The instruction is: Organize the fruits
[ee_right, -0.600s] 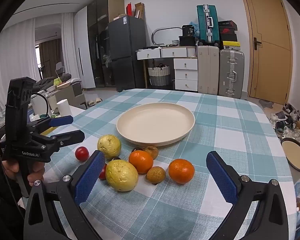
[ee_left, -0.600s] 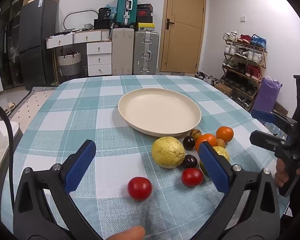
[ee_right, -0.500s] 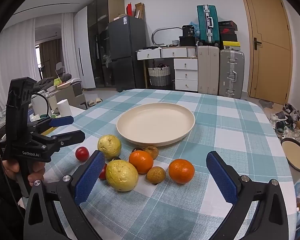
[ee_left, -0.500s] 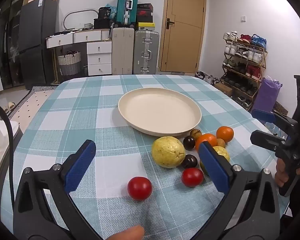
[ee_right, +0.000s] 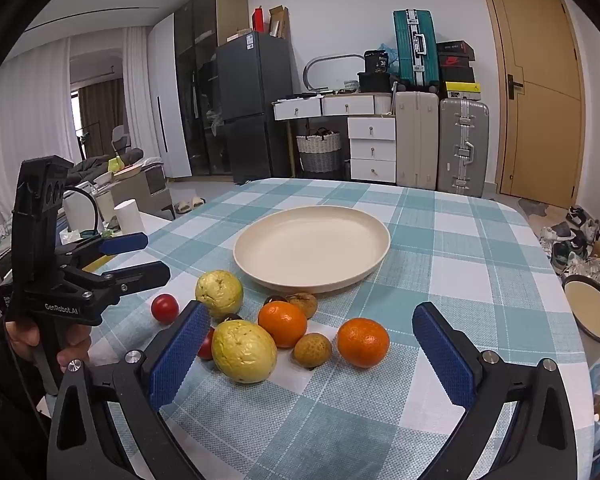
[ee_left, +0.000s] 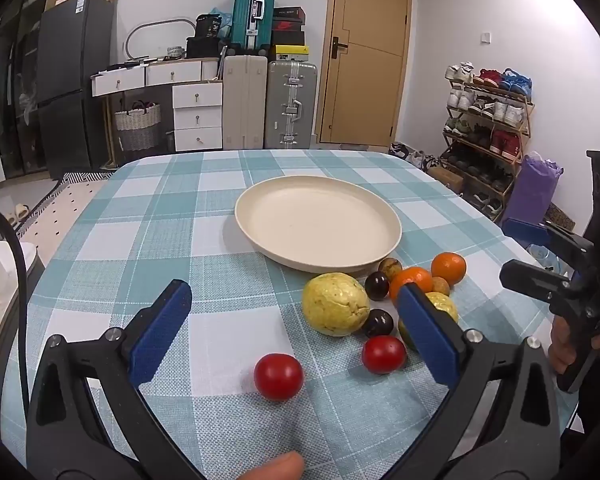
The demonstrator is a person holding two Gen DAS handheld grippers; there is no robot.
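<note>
left tool (ee_left: 296, 320) open | right tool (ee_right: 312, 344) open | plate (ee_left: 380, 256) empty

Residential interior: combined dining and living area of a lived-in home

Dining table (ee_right: 440, 248) under a teal checked cloth occupies the lower frame. Upper centre: stacked suitcases (ee_left: 268, 100), white drawer unit (ee_left: 198, 116) and woven basket (ee_left: 137, 126) against the wall beside a wooden door (ee_left: 366, 56). Dark refrigerator (ee_right: 248, 104) stands centre left in the right wrist view. Loaded shoe rack (ee_left: 486, 120) at the right edge. Sofa with cushions (ee_right: 116, 168) and curtains (ee_right: 20, 120) at far left
</note>
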